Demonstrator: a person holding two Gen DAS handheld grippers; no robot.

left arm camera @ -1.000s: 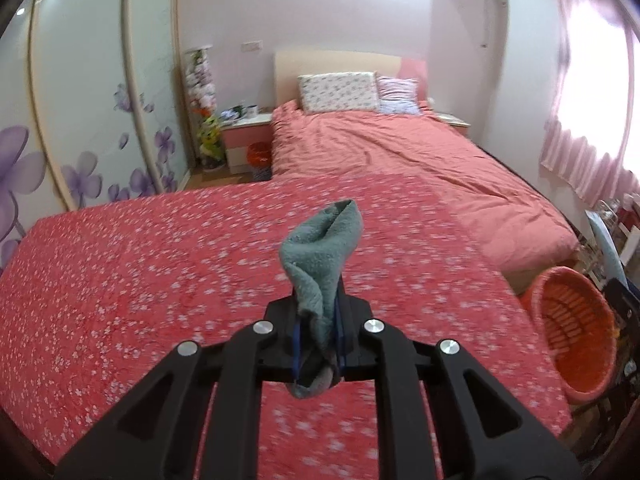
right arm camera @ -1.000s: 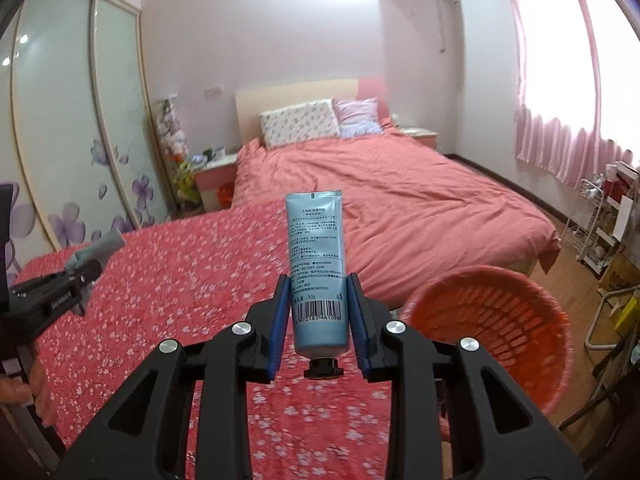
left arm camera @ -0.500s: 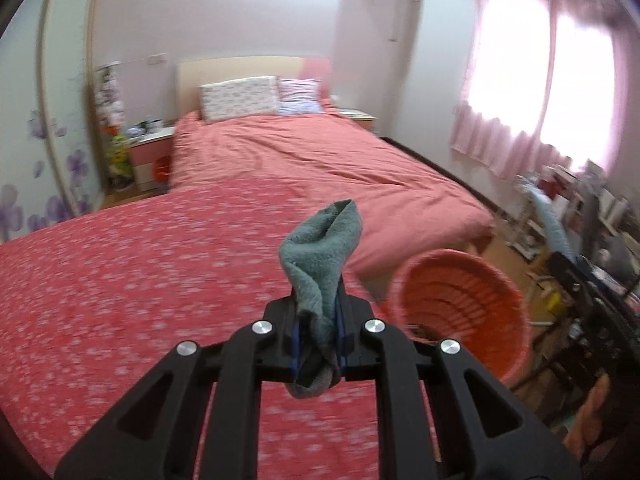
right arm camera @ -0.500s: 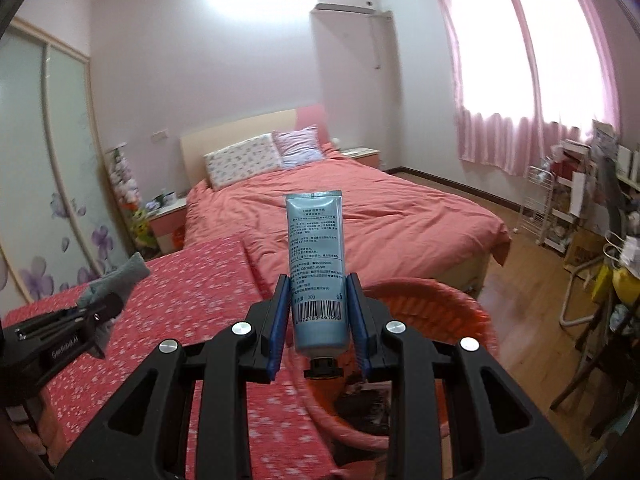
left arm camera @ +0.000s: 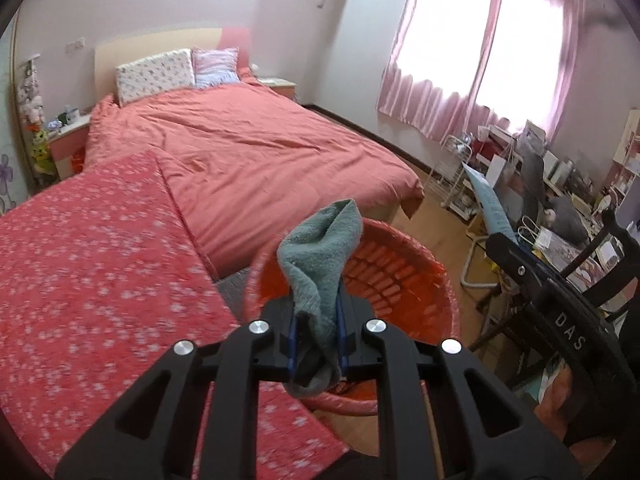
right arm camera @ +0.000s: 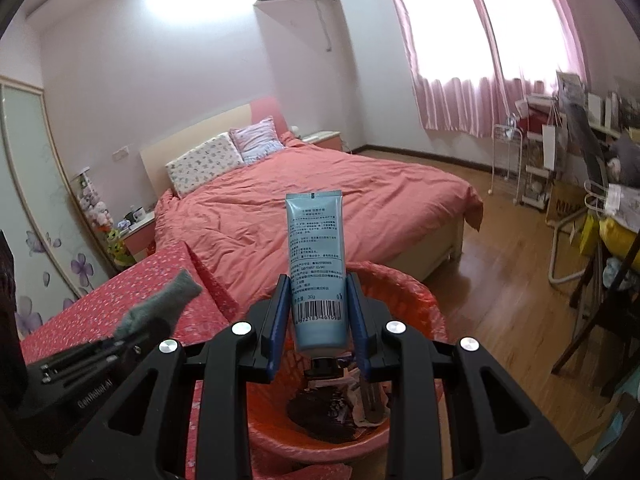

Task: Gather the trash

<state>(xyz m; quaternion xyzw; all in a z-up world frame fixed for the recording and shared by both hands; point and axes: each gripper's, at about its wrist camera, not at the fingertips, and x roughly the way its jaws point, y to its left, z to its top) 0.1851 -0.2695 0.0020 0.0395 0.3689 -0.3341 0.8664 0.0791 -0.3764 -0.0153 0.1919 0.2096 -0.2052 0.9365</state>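
Pink curtains point(right arm camera: 472, 80) and a coral bed point(right arm camera: 320, 208) fill the room behind an orange basket point(right arm camera: 404, 292) on the wood floor. Dark scraps and crumpled wrappers point(right arm camera: 340, 404) lie in its bottom. Over it, the right gripper point(right arm camera: 318, 320) has its jaws clamped on a blue tube point(right arm camera: 316, 264), cap down; the left gripper point(left arm camera: 318, 332) pinches a grey-green cloth point(left arm camera: 320, 256) between nearly closed jaws, above the basket's near rim.

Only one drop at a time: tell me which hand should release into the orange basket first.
Right, probably. Its tube hangs over the orange basket opening, trash visible below; the left's cloth sits nearer the rim.
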